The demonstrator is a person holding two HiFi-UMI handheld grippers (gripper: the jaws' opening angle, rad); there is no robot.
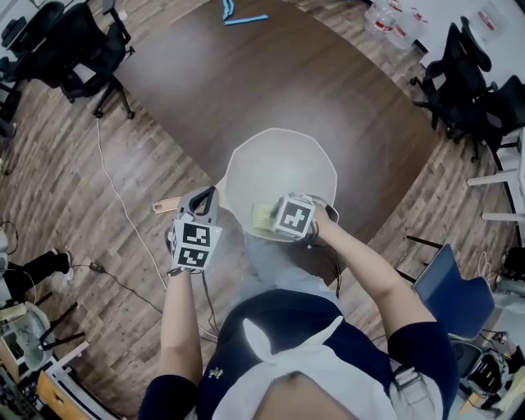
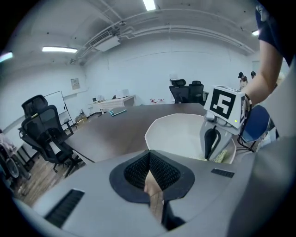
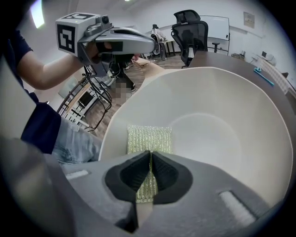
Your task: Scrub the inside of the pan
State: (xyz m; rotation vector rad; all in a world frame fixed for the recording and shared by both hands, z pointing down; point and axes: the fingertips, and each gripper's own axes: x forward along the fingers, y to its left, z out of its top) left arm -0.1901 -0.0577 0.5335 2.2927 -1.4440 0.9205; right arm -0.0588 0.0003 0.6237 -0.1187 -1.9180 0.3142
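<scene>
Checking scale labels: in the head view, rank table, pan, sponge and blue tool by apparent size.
1. table
2. pan
3. sponge and blue tool: look alike; sponge partly hidden, tool farther off, so unranked.

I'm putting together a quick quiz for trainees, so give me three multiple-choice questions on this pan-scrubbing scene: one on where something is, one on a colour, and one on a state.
1. Where is the scrub pad?
A. Inside the pan, by its near wall
B. Draped over the pan's far rim
C. Underneath the pan

2. What colour is the inside of the pan?
A. Black
B. White
C. Red

3. How do the jaws of the right gripper stand?
A. Wide apart with nothing between them
B. Closed on the scrub pad
C. Closed on the pan's rim

Answers:
1. A, since the right gripper view shows the yellow-green pad against the near inner wall.
2. B, since the pan's bowl is plain white in all three views.
3. B, since the pad runs up between the closed jaws in the right gripper view.
</scene>
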